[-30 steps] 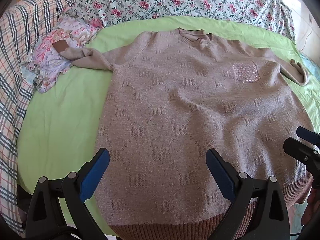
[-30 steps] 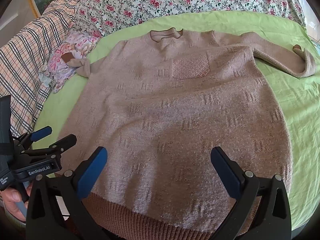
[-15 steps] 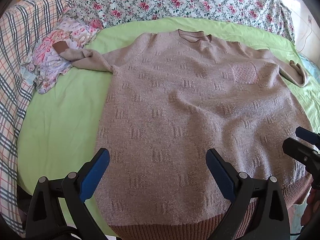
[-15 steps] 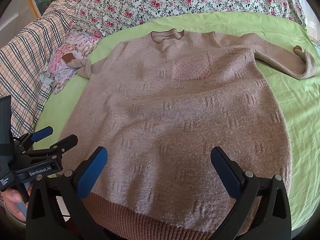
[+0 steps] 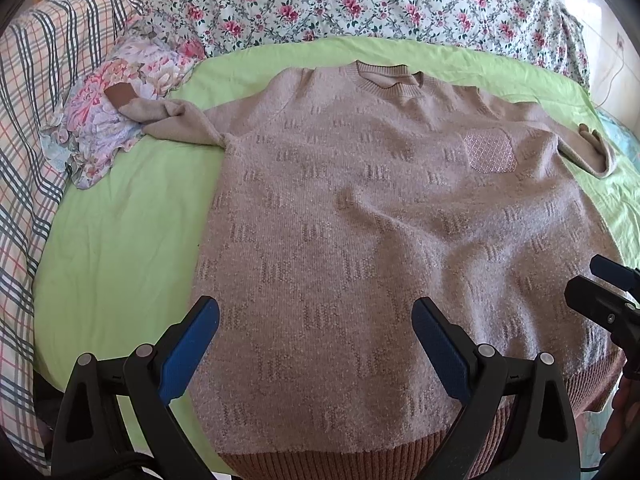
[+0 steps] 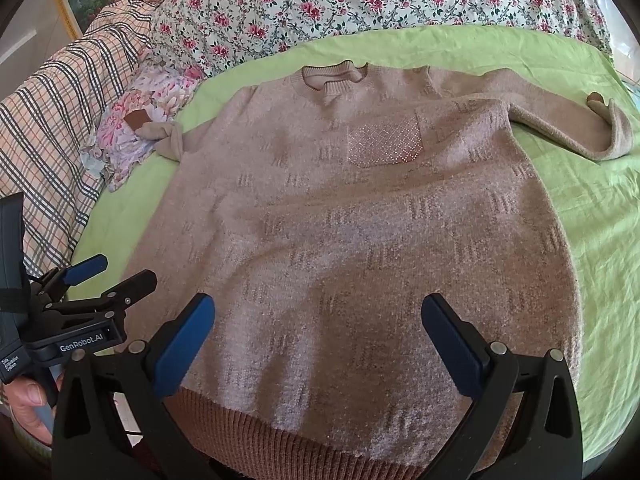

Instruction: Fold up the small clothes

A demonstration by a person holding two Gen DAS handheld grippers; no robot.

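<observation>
Blue-padded left hand-held gripper (image 5: 316,332) and right hand-held gripper (image 6: 318,330) gape wide, empty, over the sweater (image 5: 380,240) hem; bare green sheet (image 5: 120,240) flanks it.

sweater (image 5: 360,240) flat on green sheet (image 5: 120,240) | left hand-held gripper (image 5: 316,324) open above hem

Both grippers are black plastic, each with two angled fingers (image 5: 188,340) faced with blue pads and pinned by silver screws. The left gripper (image 6: 110,280) carries white lettering, "GenRobot.AI", on its body, with a smaller white label beside it.
</observation>
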